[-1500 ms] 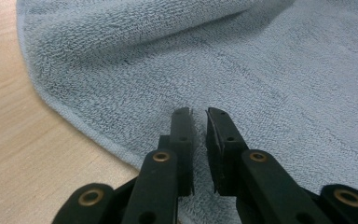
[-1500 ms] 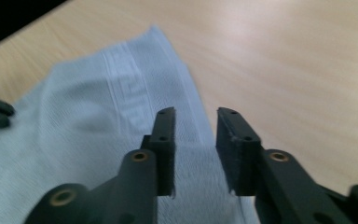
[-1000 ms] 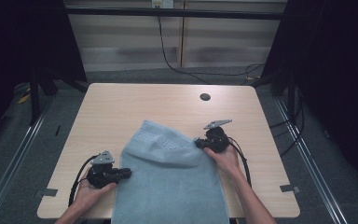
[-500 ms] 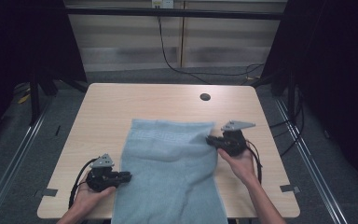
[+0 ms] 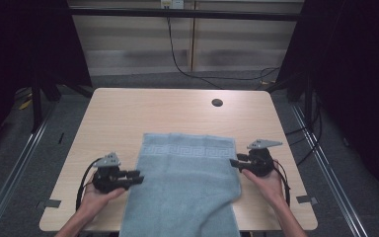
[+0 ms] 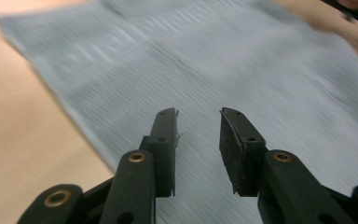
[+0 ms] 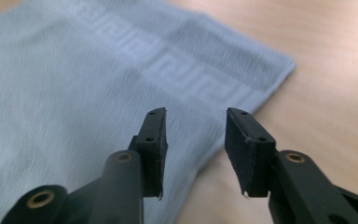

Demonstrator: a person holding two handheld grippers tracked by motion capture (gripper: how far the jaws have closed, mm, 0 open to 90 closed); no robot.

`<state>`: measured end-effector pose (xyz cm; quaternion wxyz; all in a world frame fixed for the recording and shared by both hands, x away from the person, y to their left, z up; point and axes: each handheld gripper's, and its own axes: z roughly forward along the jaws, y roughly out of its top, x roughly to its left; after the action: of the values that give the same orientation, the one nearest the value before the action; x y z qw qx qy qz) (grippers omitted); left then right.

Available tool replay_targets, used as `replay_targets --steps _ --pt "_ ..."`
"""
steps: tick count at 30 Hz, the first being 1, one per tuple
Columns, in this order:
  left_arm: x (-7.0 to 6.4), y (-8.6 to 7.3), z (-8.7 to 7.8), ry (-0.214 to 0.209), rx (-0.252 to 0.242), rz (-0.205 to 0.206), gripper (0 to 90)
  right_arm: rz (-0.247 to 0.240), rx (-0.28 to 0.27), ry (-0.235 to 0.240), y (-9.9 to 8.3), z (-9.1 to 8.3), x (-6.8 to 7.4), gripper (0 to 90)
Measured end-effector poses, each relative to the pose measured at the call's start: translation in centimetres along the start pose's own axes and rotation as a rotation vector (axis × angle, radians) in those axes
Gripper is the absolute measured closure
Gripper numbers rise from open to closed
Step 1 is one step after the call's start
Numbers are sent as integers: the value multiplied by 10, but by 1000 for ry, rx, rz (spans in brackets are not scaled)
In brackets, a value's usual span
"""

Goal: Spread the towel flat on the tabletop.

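A light blue towel (image 5: 185, 185) with a key-pattern border lies spread flat on the wooden table (image 5: 177, 113), its near end hanging over the front edge. My left gripper (image 5: 139, 177) rests at the towel's left edge, open, with its jaws over the cloth (image 6: 223, 60) and nothing between them (image 6: 198, 116). My right gripper (image 5: 233, 162) sits just off the towel's right edge near the far corner. It is open and empty (image 7: 195, 114), above the border of the towel (image 7: 74, 79).
A small dark round hole (image 5: 217, 102) sits near the table's far edge. Bare wood lies beyond the towel and on both sides (image 7: 335, 65). Cables trail from both grippers. The other hand's gripper (image 6: 354, 9) shows at the top right of the left gripper view.
The towel's far end went from bunched and rounded to flat and square. My right gripper swung out to the right, then drew back a little towards the person. The left gripper hardly moved.
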<state>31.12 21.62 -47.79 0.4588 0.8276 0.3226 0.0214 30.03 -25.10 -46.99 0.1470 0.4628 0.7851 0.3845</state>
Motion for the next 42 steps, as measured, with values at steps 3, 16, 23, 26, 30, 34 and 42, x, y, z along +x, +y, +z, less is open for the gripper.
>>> replay_targets --steps 3,16,23,26,30,34,42 --pt "20 12 20 40 -24 -42 665 8 -3 18 12 22 -9 553" --pt "1 -4 38 186 90 129 713 -105 63 -8 1 53 12 736" --pt "-15 -27 14 79 85 79 777 -111 90 105 -15 35 32 803" --pt "-18 -35 5 57 91 83 751 -118 115 129 -19 25 39 653" --pt "-15 -35 3 50 88 73 746 -88 26 125 -3 27 20 508" --pt "-14 -34 5 47 85 80 734 -80 30 35 15 44 2 475" --pt "-12 -34 4 29 88 57 686 -85 79 -30 9 61 -6 450"
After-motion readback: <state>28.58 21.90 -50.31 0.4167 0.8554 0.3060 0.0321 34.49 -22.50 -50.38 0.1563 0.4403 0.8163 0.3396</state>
